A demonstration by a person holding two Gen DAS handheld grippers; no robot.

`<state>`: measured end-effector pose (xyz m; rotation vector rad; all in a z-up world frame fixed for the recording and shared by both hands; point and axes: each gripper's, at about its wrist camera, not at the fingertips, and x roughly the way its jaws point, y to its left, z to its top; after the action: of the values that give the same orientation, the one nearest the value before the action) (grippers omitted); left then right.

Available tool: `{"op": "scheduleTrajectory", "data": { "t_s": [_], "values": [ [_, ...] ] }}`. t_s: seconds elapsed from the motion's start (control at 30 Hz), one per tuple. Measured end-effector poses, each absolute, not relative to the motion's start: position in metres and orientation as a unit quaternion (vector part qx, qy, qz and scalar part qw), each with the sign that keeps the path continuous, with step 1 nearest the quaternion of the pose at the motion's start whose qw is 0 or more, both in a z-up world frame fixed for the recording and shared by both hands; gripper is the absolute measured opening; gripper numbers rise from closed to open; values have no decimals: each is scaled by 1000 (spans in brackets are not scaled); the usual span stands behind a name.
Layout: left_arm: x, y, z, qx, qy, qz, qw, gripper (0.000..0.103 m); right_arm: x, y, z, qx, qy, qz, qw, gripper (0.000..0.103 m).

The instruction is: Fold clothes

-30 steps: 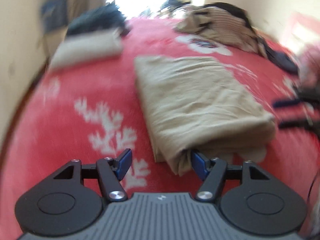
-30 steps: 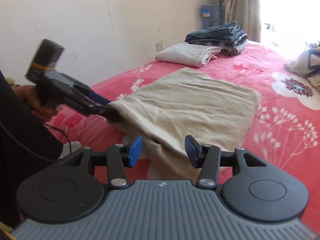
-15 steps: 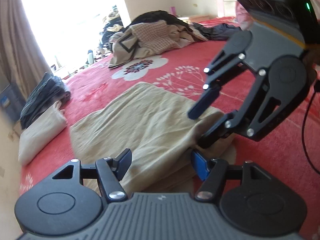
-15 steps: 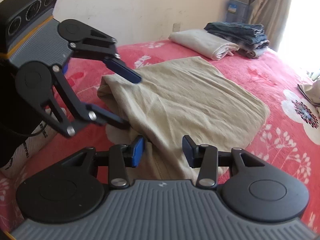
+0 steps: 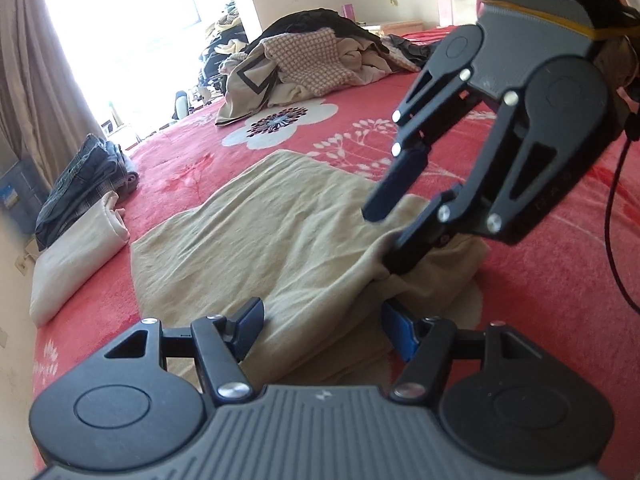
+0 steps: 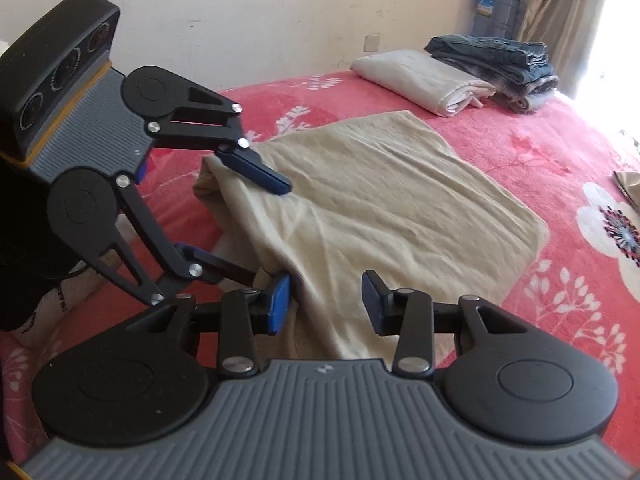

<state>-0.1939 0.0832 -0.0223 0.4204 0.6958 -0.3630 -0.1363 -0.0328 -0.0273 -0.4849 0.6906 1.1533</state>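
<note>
Far left on the red floral blanket point(image 5: 180, 184), at about nine o'clock from your left gripper point(image 5: 322, 330), a folded white cloth point(image 5: 76, 264) lies flat with a stack of folded jeans point(image 5: 86, 184) just past it at ten o'clock. They sit close against the wall side, which reads as a finished pile kept clear of the working space.

Straight ahead at twelve o'clock the beige garment point(image 5: 260, 236) lies spread on the blanket, already doubled over. Your left gripper stands spread wide at its near edge. One finger rests over the top layer and the other is tucked under the hem, so it straddles the cloth without pinching it.

At two o'clock your right gripper point(image 5: 382, 236) does the same at the neighbouring near corner. Its lower finger is slid beneath the fold, the upper one is raised above, and the jaws are parted. Placed this way at both near corners, I judge you are set to pinch and carry that edge toward the far side.

Beyond, at one o'clock, a heap of unfolded clothes point(image 5: 316, 64) waits near the window
</note>
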Motion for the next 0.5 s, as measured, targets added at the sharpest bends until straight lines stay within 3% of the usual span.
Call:
{"op": "scheduleTrajectory", "data": {
  "t_s": [0.03,0.13,0.5],
  "values": [
    [-192,83,-23,200,339,-173,903,68,-136,-33,-27,-216,318,529,756,15],
    [-186,84,-26,193,351,-164,902,70,-134,-35,-26,-196,324,531,758,2],
    [-181,90,-17,157,364,-153,905,74,-133,-53,-23,-130,338,528,768,0]
  ]
}}
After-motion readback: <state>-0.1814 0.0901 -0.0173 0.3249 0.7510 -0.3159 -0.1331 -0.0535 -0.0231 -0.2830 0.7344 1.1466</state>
